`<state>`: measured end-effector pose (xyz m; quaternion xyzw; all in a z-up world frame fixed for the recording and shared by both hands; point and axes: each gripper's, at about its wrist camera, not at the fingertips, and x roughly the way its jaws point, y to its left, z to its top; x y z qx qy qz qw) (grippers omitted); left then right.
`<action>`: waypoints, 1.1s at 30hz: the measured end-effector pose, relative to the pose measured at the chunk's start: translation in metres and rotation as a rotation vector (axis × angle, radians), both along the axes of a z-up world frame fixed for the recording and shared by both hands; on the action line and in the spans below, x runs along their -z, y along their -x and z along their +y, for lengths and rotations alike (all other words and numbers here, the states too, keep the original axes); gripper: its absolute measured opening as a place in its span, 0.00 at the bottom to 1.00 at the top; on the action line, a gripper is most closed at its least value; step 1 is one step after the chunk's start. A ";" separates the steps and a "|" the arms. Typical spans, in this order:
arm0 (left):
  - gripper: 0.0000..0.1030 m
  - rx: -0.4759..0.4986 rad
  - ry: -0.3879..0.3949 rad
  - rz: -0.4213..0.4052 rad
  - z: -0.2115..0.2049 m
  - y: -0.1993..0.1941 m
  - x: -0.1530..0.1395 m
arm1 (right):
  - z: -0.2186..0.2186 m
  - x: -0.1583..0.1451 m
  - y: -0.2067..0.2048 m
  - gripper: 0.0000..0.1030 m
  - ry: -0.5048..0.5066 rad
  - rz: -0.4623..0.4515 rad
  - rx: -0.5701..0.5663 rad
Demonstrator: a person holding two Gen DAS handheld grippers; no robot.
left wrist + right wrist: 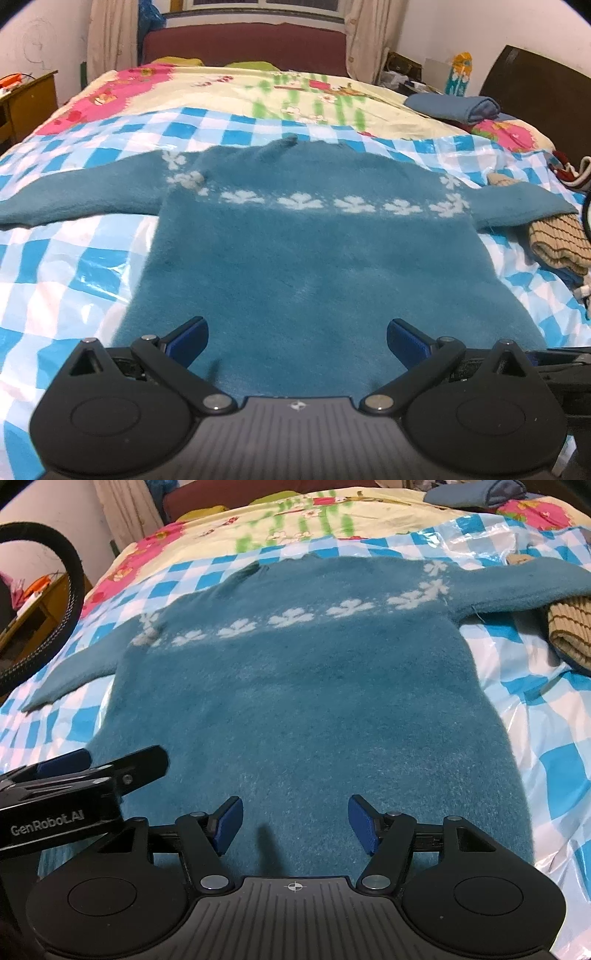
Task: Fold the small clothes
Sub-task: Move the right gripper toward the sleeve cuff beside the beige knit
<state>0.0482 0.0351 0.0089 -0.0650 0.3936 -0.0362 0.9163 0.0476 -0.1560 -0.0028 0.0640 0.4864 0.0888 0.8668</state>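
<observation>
A small teal sweater (303,254) with a band of white flowers lies flat on the bed, both sleeves spread out to the sides. Its hem is nearest to me. My left gripper (297,341) hangs open just above the hem, nothing between its blue pads. My right gripper (295,825) is also open over the lower part of the sweater (295,701). The left gripper (92,771) shows at the left of the right wrist view, close beside the right one.
A blue-and-white checked plastic sheet (55,280) covers the bed under the sweater. A folded tan striped garment (557,243) lies under the right sleeve's end. A folded blue garment (454,105) sits at the far right. A wooden bedside cabinet (26,103) stands left.
</observation>
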 end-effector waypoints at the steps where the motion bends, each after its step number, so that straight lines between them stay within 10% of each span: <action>1: 1.00 -0.006 -0.001 -0.002 0.002 0.000 -0.001 | -0.001 -0.001 0.000 0.62 -0.002 -0.004 0.006; 33: 1.00 0.072 -0.049 -0.066 -0.043 0.018 -0.024 | -0.054 -0.038 0.042 0.65 -0.061 -0.134 0.088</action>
